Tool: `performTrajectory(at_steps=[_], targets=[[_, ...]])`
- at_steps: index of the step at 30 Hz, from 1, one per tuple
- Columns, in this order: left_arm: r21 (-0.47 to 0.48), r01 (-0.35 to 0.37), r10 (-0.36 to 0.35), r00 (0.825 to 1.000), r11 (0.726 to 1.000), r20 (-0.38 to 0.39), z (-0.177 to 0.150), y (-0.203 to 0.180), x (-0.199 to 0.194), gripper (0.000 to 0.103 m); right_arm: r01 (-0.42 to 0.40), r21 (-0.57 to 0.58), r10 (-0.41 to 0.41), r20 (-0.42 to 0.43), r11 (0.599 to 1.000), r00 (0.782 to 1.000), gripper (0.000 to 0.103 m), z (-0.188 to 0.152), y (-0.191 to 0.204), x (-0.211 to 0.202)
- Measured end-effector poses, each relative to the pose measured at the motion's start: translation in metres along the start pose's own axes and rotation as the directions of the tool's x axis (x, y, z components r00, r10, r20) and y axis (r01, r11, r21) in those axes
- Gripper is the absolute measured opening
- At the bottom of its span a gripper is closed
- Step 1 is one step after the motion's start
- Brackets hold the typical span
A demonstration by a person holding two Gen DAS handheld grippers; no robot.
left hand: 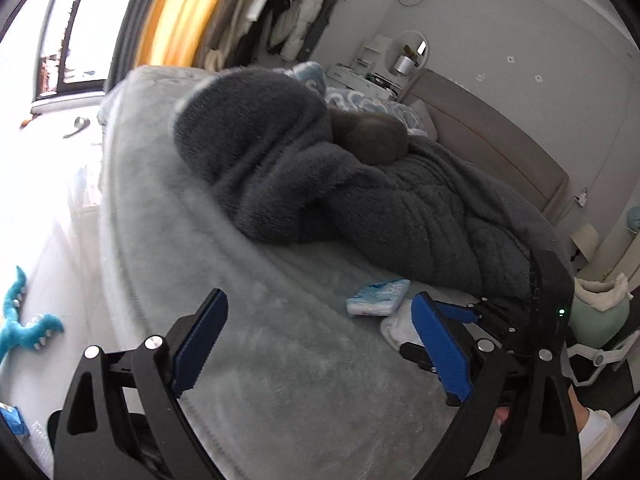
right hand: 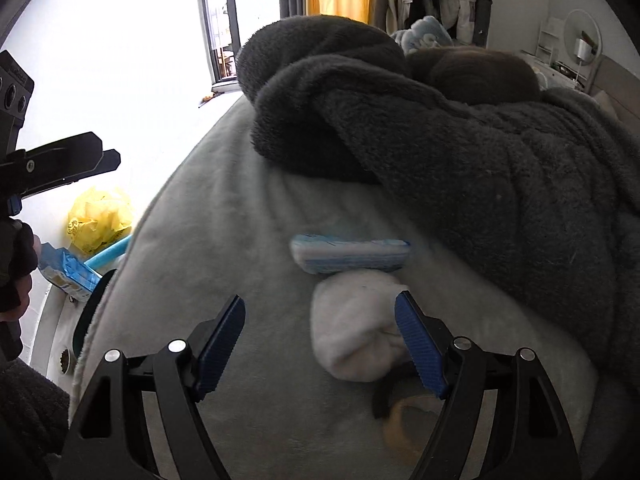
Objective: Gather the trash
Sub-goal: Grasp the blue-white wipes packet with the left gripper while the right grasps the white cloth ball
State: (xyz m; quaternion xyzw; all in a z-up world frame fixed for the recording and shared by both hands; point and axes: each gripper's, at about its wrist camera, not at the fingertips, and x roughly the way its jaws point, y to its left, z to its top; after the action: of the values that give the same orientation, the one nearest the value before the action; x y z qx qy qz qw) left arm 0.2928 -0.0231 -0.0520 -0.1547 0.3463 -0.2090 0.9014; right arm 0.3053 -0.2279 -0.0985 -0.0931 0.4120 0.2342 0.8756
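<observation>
On the bed (right hand: 224, 200), tissue pack (right hand: 350, 254) lies crosswise; right tongs (right hand: 320, 344) and left tongs (left hand: 316, 344) gape wide.

The pale grey fleece bed cover (right hand: 240, 220) lies bare and open across the near and left part of the bed, giving free passage toward the blue-and-white plastic tissue pack (right hand: 350, 254). A heaped dark grey plush blanket (right hand: 460, 152) walls off the far and right side just behind that pack. A soft white rolled cloth bundle (right hand: 352, 336) touches the pack's near edge and sits against the right tongs' (right hand: 320, 344) right pad, with a tan tape roll (right hand: 404, 420) just beneath it.
</observation>
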Motion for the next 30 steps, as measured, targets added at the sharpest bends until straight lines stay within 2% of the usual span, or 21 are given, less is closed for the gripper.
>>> performTrajectory(at_steps=[5, 10, 19, 21, 23, 30], targets=[[-0.014, 0.085, -0.086, 0.994, 0.996, -0.066, 0.003, -0.007, 0.032, 0.095, -0.006, 0.009, 0.006, -0.037, 1.000, 0.999, 0.078, -0.002, -0.013, 0.010], [-0.028, 0.136, -0.139, 0.983, 0.990, -0.123, 0.003, -0.013, 0.062, 0.095, -0.032, 0.013, 0.033, -0.073, 0.999, 0.997, 0.078, -0.003, -0.022, 0.020], [-0.002, 0.170, -0.167, 0.965, 0.985, -0.204, 0.001, -0.026, 0.110, 0.094, -0.101, 0.057, 0.107, -0.103, 0.993, 0.989, 0.078, -0.008, -0.042, 0.032], [-0.020, 0.189, -0.189, 0.959, 0.982, -0.210, 0.001, -0.026, 0.118, 0.094, -0.104, 0.047, 0.109, -0.111, 0.993, 0.988, 0.067, -0.008, -0.045, 0.034], [-0.032, 0.202, -0.204, 0.954, 0.979, -0.218, 0.001, -0.026, 0.126, 0.094, -0.122, 0.046, 0.127, -0.116, 0.991, 0.985, 0.062, -0.008, -0.047, 0.036], [-0.053, 0.224, -0.230, 0.938, 0.973, -0.258, -0.001, -0.024, 0.147, 0.093, -0.151, 0.013, 0.151, -0.116, 0.988, 0.982, 0.051, -0.006, -0.045, 0.037]])
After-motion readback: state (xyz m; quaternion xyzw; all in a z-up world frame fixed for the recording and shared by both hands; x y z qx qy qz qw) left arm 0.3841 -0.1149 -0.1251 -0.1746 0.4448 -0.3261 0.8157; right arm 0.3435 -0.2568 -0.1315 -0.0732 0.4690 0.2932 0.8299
